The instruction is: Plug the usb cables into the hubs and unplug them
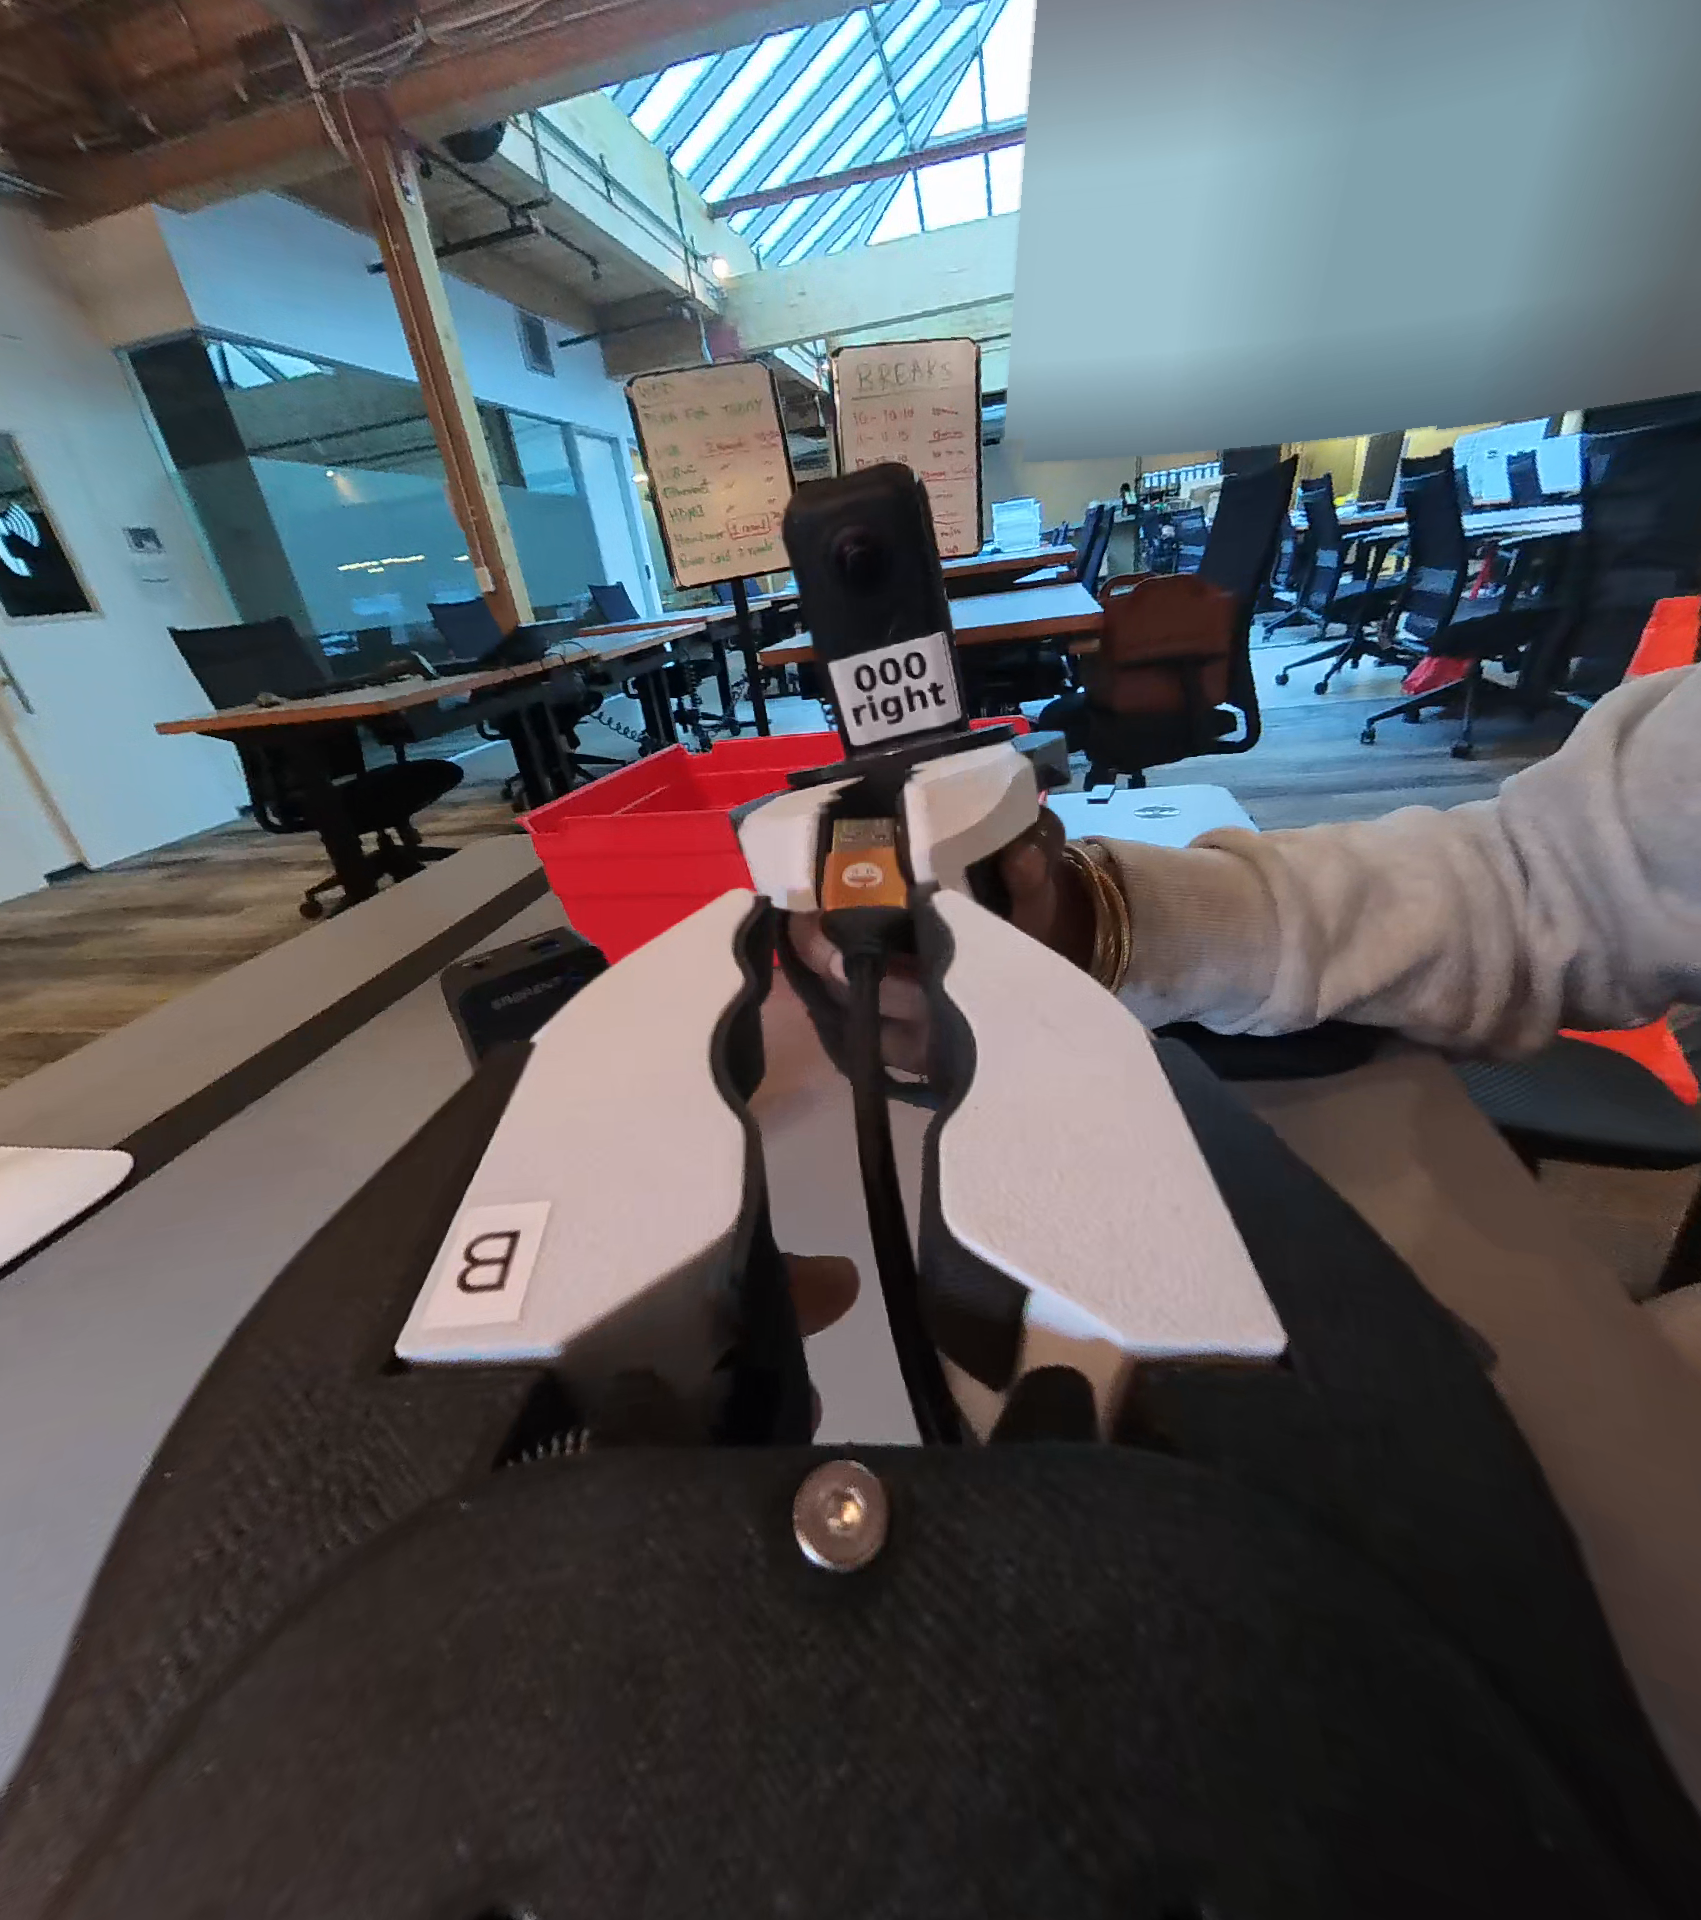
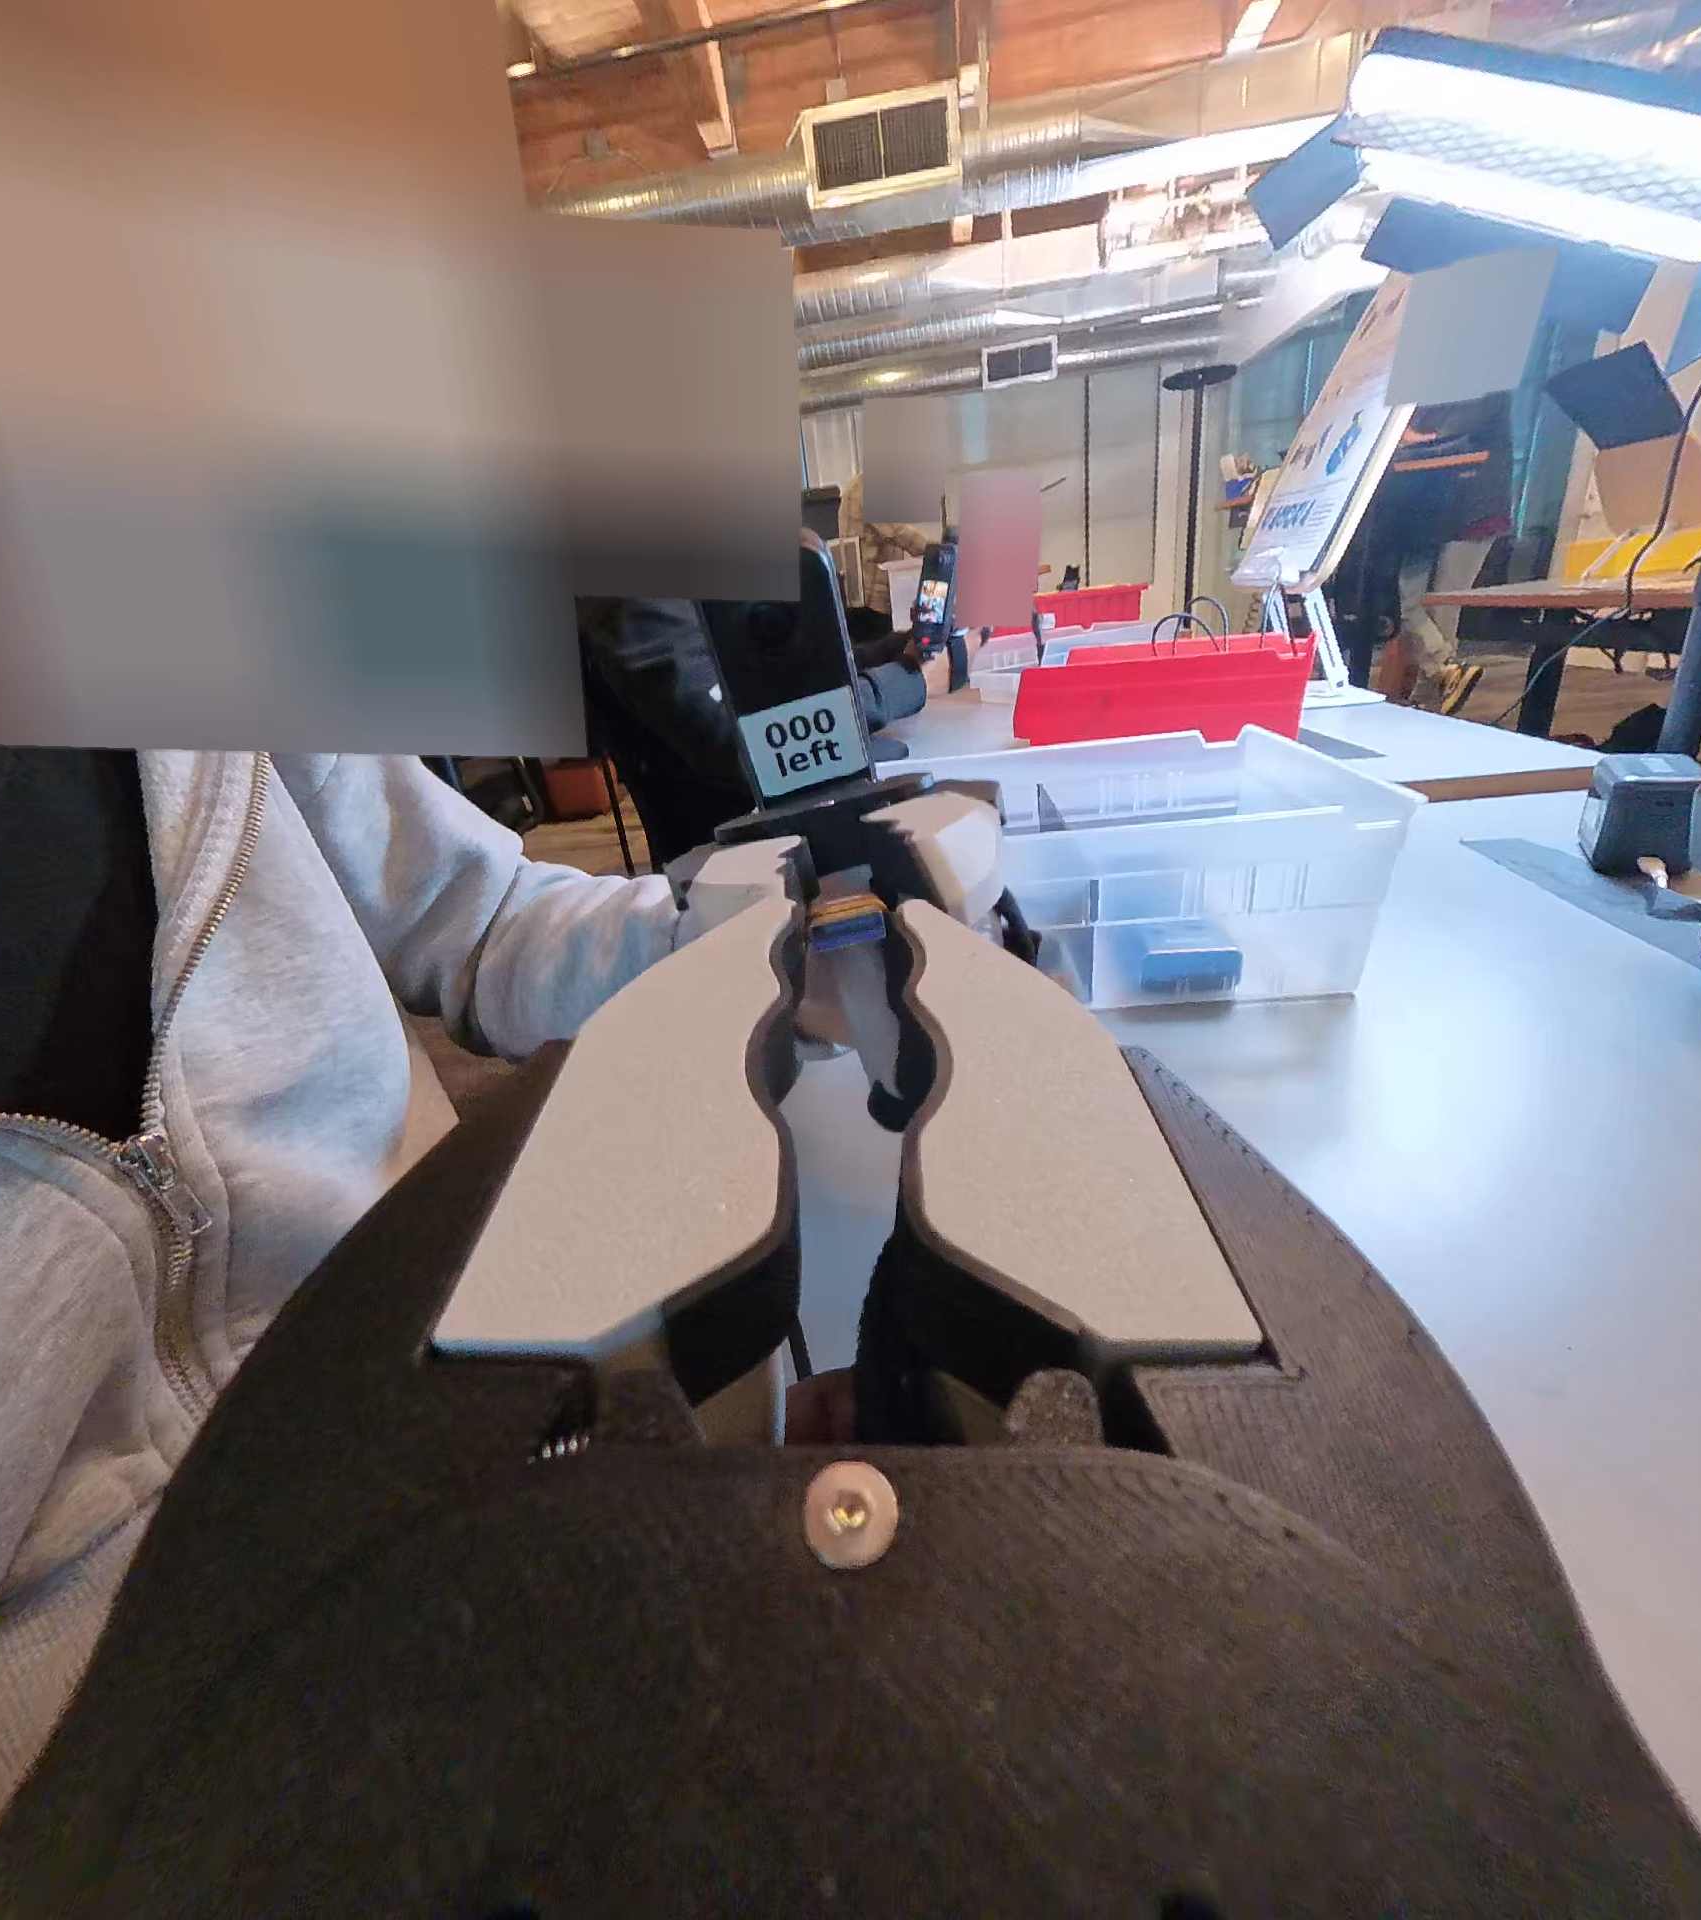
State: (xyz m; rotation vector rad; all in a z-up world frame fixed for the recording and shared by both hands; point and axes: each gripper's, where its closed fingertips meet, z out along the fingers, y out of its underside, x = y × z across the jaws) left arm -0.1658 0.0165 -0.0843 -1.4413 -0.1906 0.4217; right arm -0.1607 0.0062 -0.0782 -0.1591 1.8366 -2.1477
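Tongs, left (image 1: 851, 920) and right (image 2: 851, 925), tip to tip, tight on orange USB plug (image 1: 861, 883) (labelled cameras (image 1: 867, 582) above)

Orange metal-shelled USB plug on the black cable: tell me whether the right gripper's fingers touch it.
Touching. The left wrist view shows the right gripper clamped against both sides of the orange metal-shelled USB plug, no gap.

Red bin (image 1: 648, 847) beside whiteboards (image 1: 711, 473); clear bin (image 2: 1230, 862).
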